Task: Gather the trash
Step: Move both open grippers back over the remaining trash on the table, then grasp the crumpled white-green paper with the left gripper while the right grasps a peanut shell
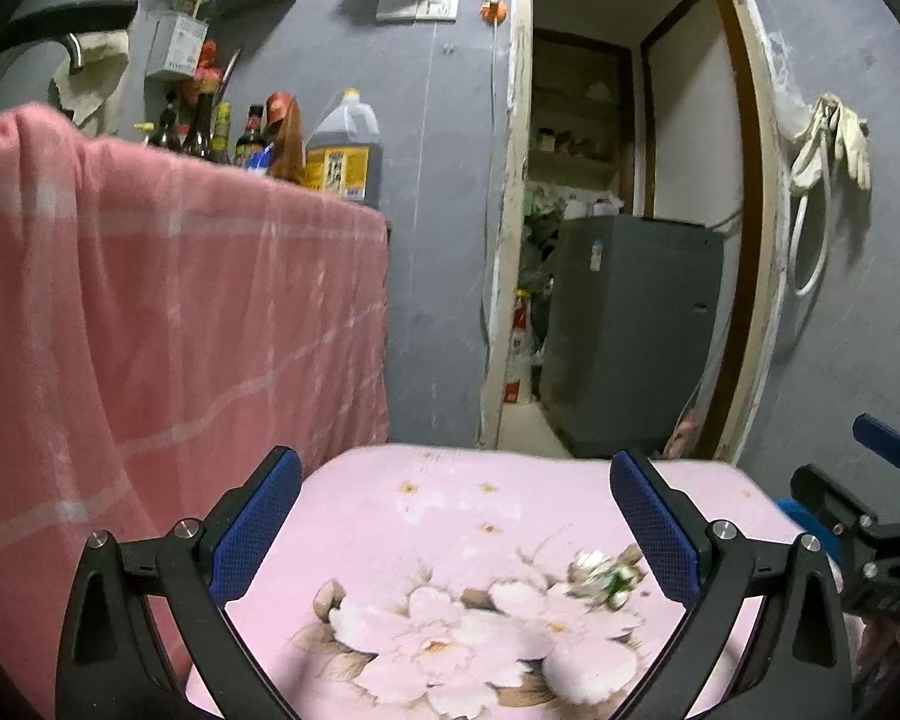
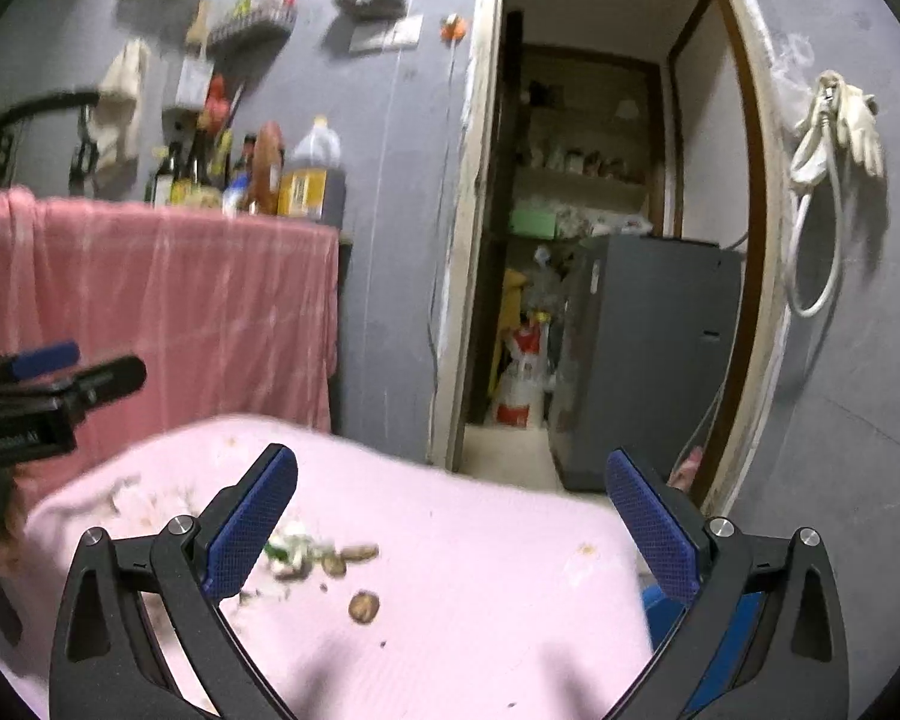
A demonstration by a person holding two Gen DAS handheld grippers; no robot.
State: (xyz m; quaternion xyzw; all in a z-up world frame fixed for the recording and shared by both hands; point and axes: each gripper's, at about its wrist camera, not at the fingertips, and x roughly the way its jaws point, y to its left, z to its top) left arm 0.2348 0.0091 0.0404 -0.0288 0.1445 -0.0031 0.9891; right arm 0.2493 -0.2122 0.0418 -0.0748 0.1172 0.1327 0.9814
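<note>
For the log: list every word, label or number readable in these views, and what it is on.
No text reads with certainty.
White lettering on the left gripper's body: blurred, unreadable.
Yellow label on the oil jug: characters too blurred.
Sauce bottles: labels too small.
Red-white bag in the doorway: print unreadable.
Sticker on the grey appliance: too small.
</note>
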